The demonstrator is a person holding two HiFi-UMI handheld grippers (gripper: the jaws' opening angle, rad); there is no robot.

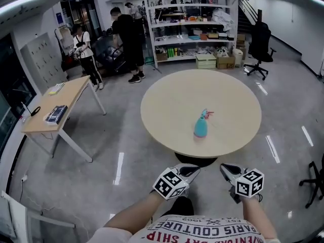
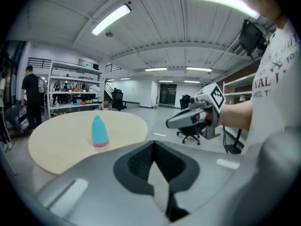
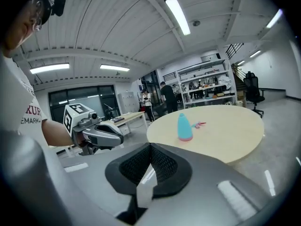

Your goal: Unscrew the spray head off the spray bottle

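A teal spray bottle [image 1: 201, 128] with a pink base stands upright on the round table [image 1: 167, 110], with no head on its neck. The pink spray head [image 1: 208, 114] lies on the tabletop just behind it. Both grippers hang low in front of my chest, well short of the table and apart from the bottle. My left gripper [image 1: 193, 169] is shut and empty, as is my right gripper [image 1: 226, 168]. In the left gripper view the bottle [image 2: 99, 132] stands far ahead of the shut jaws [image 2: 153, 145]. The right gripper view shows the bottle [image 3: 184, 127] and spray head [image 3: 200, 124] beyond the shut jaws [image 3: 150, 147].
A wooden desk [image 1: 61, 105] stands at the left, and shelves [image 1: 192, 24] with boxes line the back. Two people [image 1: 129, 39] stand near the shelves. One office chair [image 1: 260, 44] is at the back right, another [image 1: 316, 181] at the right edge.
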